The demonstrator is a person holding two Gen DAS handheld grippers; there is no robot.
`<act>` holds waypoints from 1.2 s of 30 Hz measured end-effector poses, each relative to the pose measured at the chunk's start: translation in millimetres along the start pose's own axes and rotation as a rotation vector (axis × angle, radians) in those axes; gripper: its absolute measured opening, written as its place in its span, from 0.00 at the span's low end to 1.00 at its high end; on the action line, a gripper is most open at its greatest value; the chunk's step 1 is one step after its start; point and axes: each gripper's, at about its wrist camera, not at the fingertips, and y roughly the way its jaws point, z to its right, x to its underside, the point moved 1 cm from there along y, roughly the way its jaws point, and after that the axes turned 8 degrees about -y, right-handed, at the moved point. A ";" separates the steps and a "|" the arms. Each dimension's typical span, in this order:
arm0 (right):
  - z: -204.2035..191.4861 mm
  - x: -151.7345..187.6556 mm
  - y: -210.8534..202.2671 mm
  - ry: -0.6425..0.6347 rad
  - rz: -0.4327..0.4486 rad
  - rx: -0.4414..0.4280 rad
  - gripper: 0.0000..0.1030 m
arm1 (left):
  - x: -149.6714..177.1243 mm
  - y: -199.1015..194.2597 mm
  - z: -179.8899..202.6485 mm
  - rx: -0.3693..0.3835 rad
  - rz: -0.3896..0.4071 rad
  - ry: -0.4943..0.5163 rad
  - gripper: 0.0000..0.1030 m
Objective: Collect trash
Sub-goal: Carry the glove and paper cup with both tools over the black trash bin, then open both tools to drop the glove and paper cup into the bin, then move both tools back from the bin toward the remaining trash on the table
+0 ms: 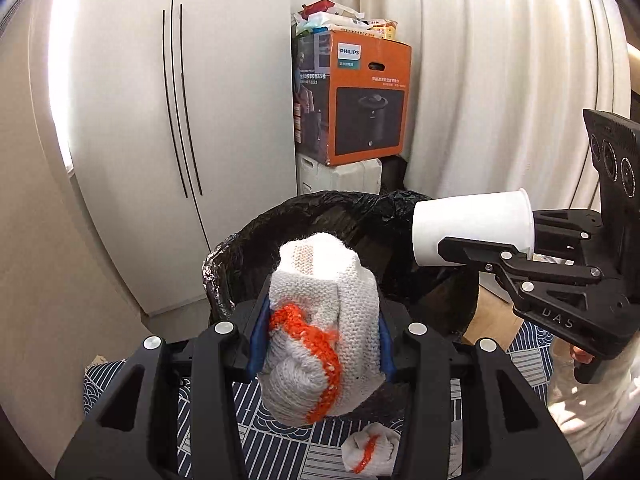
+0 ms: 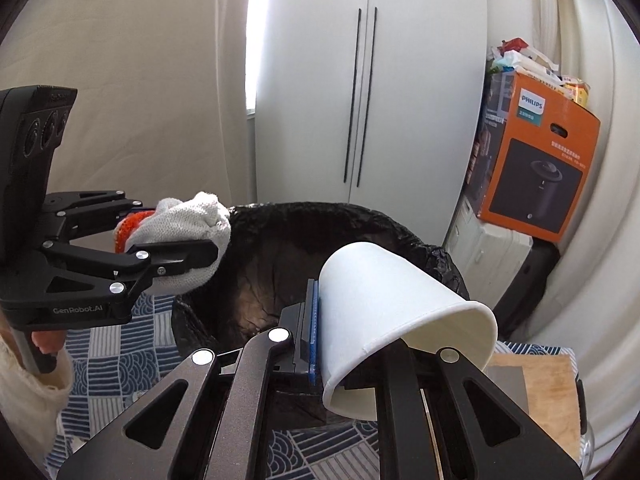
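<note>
My left claw (image 1: 320,344) was clamped on a knitted glove (image 1: 320,328), my right claw (image 2: 352,344) pinched the wall of a paper cup (image 2: 396,312); both hung at the black-lined bin (image 2: 304,240). Another glove (image 1: 370,454) lay on the patterned floor mat (image 1: 280,452).

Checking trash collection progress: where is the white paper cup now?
The white paper cup is pinched at its rim in the right gripper, tilted over the black-lined trash bin.
</note>
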 end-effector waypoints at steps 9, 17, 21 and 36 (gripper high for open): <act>7.7 5.2 19.4 -0.007 -0.029 0.005 0.21 | -4.7 18.9 -3.9 0.001 0.021 -0.028 0.83; 19.3 10.1 2.1 0.018 -0.008 0.044 0.86 | 4.6 0.6 -18.1 -0.032 0.044 -0.077 0.94; 17.8 15.0 -5.7 -0.002 -0.029 0.065 0.87 | 11.7 -10.4 -26.1 -0.052 0.043 -0.099 0.94; -5.7 38.3 -55.6 -0.031 -0.025 0.066 0.91 | 45.6 -51.7 -19.0 -0.144 0.012 -0.101 0.94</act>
